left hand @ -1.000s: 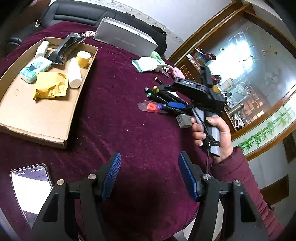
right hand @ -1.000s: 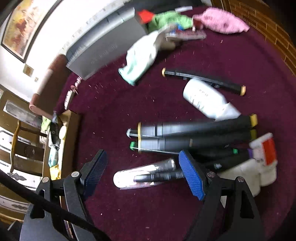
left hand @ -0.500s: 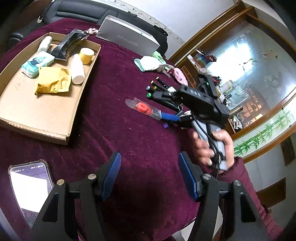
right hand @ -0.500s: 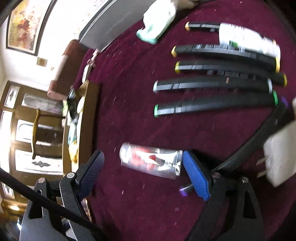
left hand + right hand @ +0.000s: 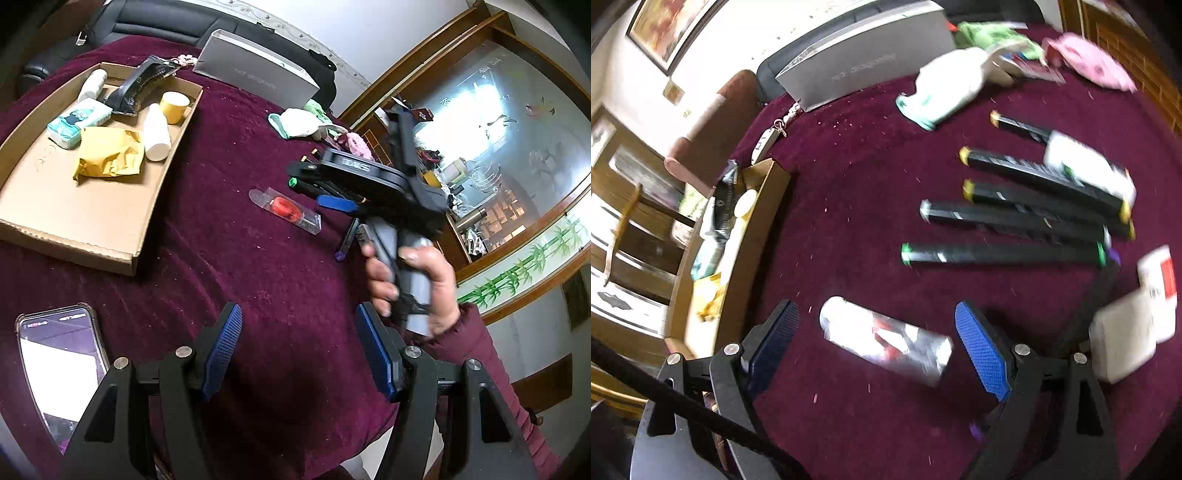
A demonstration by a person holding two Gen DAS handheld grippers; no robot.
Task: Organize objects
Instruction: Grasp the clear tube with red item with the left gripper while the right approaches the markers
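A clear plastic packet with a red item inside (image 5: 284, 209) lies on the maroon tablecloth (image 5: 221, 240); in the right wrist view the packet (image 5: 886, 341) sits just ahead of and between the open fingers. My right gripper (image 5: 877, 345) is open and empty above it, and shows in the left wrist view (image 5: 332, 192) held by a hand. Several black markers (image 5: 1004, 254) lie in a row to the right. My left gripper (image 5: 297, 352) is open and empty over bare cloth. A cardboard tray (image 5: 85, 236) stands at the left.
The tray holds a white bottle (image 5: 157, 133), yellow bag (image 5: 109, 155), tissue pack (image 5: 79, 122), yellow cup (image 5: 173, 107) and black pouch (image 5: 136, 92). A phone (image 5: 61, 365) lies near left. A grey box (image 5: 255, 75), cloths (image 5: 949, 88) and a white charger (image 5: 1126, 332) lie around.
My right gripper has pulled back from the markers and swung over the clear packet, which now lies between its fingers. The left gripper has barely moved.
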